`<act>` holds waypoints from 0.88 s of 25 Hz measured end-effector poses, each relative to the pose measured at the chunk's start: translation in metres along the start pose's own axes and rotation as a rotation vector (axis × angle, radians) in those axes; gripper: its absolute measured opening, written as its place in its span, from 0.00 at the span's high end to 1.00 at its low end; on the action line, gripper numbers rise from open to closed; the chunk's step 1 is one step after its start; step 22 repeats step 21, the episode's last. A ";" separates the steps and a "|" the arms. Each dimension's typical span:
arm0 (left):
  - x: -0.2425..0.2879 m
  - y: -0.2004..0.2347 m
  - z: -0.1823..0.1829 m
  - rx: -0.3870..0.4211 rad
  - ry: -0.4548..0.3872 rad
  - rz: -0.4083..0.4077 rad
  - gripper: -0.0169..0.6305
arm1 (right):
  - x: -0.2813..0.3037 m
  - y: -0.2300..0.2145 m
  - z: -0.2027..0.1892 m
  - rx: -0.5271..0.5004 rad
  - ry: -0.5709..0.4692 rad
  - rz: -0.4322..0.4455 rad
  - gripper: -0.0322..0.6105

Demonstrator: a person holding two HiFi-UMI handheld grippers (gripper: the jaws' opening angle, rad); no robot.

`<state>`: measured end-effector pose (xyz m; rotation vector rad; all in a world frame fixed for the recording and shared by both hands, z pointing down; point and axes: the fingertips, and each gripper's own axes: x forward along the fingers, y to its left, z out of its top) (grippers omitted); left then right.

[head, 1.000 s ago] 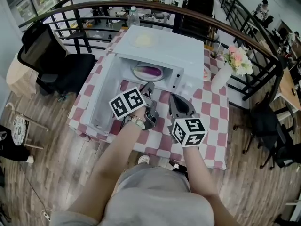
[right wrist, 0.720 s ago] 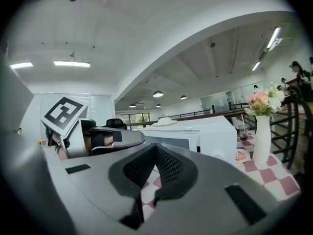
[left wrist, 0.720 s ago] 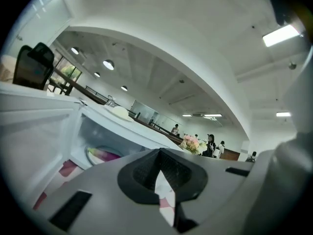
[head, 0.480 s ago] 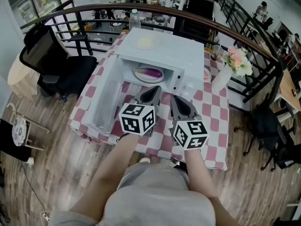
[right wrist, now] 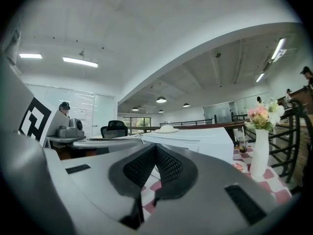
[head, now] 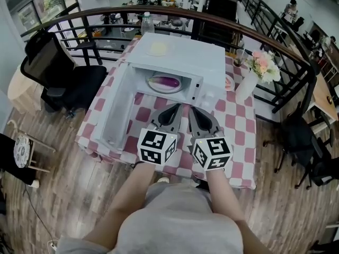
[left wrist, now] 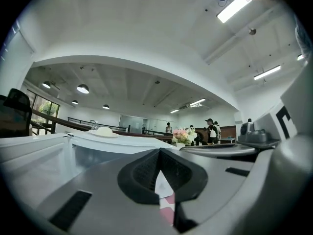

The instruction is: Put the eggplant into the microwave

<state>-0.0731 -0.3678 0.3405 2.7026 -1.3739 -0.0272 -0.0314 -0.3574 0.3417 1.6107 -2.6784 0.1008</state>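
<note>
Only head view shows eggplant [head: 170, 81] in microwave [head: 196, 57] | left gripper [left wrist: 159, 153] closed, empty | right gripper [right wrist: 155, 150] closed, empty

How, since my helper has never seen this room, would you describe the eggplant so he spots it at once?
On the pink-and-white checked table stands a white microwave with its door swung open. Inside, on a pale plate, lies the eggplant. It is the only dark purple thing there, unlike the pale yellow item on the microwave's top.
</note>
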 end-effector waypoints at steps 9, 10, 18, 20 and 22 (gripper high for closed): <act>-0.004 -0.013 0.003 0.074 -0.015 0.008 0.97 | -0.011 0.009 0.000 -0.037 -0.033 0.029 0.91; -0.005 -0.013 0.003 0.073 -0.017 0.009 0.97 | -0.012 0.009 0.000 -0.037 -0.033 0.030 0.91; -0.010 -0.014 0.006 0.069 -0.036 0.037 0.97 | -0.020 0.010 0.000 -0.040 -0.033 0.032 0.91; -0.011 -0.016 0.007 0.070 -0.040 0.035 0.97 | -0.022 0.011 0.000 -0.044 -0.032 0.034 0.91; -0.011 -0.017 0.008 0.071 -0.042 0.033 0.97 | -0.023 0.011 0.000 -0.046 -0.032 0.035 0.91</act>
